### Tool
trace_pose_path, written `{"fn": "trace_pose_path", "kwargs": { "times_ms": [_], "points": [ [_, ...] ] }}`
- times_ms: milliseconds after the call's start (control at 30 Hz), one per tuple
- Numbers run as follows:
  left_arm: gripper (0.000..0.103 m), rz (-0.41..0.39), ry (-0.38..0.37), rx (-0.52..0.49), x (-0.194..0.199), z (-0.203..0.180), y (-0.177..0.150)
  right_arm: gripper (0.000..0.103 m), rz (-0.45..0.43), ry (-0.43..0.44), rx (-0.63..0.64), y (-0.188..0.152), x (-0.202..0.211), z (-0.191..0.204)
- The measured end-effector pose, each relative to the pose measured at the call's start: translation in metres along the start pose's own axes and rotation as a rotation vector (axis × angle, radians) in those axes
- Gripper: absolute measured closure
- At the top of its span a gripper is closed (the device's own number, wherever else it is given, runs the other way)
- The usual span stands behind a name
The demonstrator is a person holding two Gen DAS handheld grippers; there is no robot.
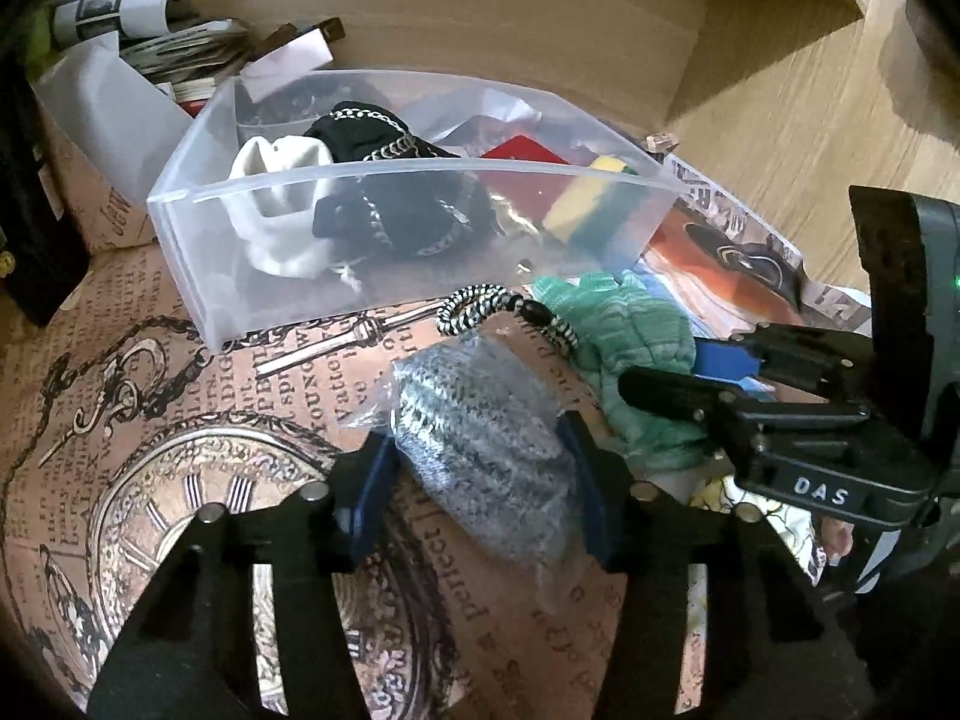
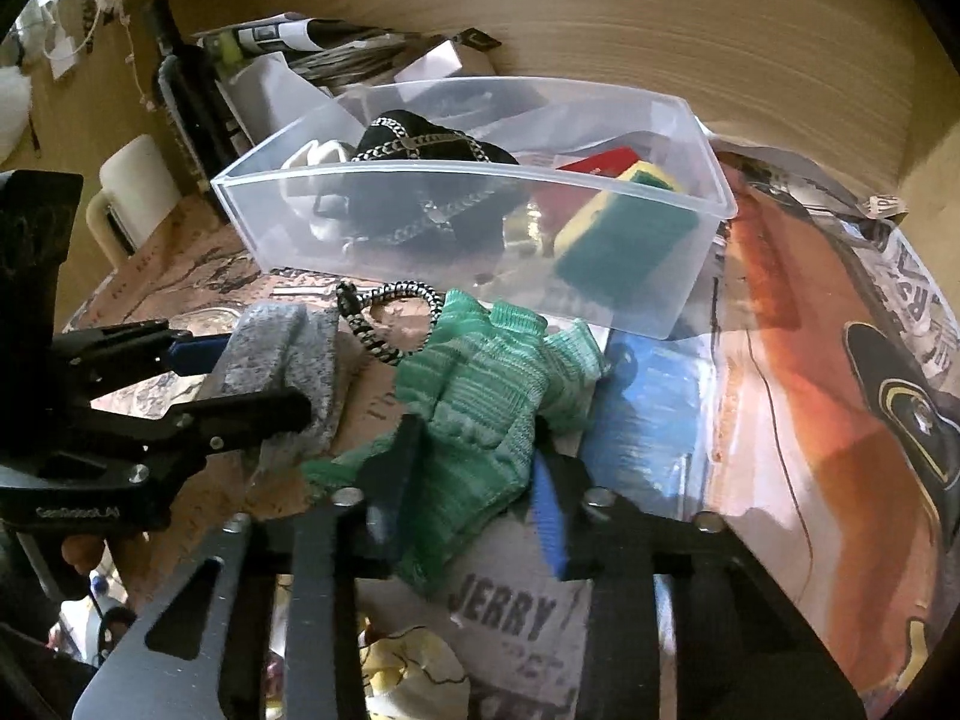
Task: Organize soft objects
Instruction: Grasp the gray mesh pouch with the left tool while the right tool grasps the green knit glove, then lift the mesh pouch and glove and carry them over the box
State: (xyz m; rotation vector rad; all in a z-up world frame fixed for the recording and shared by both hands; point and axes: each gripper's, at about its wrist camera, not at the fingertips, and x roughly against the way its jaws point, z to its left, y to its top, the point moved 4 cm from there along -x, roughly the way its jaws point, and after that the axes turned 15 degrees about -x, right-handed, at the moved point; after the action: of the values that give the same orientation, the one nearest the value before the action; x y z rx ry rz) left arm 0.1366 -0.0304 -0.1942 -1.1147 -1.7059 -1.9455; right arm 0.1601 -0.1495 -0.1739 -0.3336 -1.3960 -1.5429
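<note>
Fingers (image 1: 375, 480) of the left gripper (image 1: 480, 480) pinch the grey sock (image 1: 480, 456), long axis toward the clear bin (image 1: 420, 165) ahead; right gripper (image 2: 474, 498) brackets the green glove (image 2: 480, 384), contact unclear.

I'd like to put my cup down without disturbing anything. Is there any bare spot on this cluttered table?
The clearest patch is the clock-printed paper left of the grey sock and in front of the clear bin. The orange poster right of the bin is also bare. Between them it is crowded: the green glove, the striped cord and both grippers.
</note>
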Motion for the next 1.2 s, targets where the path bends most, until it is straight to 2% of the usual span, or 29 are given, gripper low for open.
{"fn": "trace_pose_path", "kwargs": {
  "times_ms": [133,367,533,967,1200],
  "points": [
    [0.06,-0.007,0.003,0.012,0.007,0.003,-0.004,0.09,-0.014,0.008,-0.013,0.001,0.002,-0.002],
    [0.065,-0.037,0.038,0.018,0.027,0.008,-0.005,0.092,-0.091,0.009,-0.033,0.007,0.021,-0.001],
    [0.065,-0.095,0.064,0.021,0.049,0.014,0.003,0.092,-0.161,0.013,-0.023,0.014,0.043,0.003],
    [0.065,-0.289,0.131,0.002,0.099,0.02,0.062,0.092,-0.366,0.054,-0.01,0.053,0.095,0.019],
    [0.065,-0.333,0.154,-0.026,0.1,0.019,0.095,0.092,-0.432,0.04,0.005,0.081,0.095,0.026]
  ]
}}
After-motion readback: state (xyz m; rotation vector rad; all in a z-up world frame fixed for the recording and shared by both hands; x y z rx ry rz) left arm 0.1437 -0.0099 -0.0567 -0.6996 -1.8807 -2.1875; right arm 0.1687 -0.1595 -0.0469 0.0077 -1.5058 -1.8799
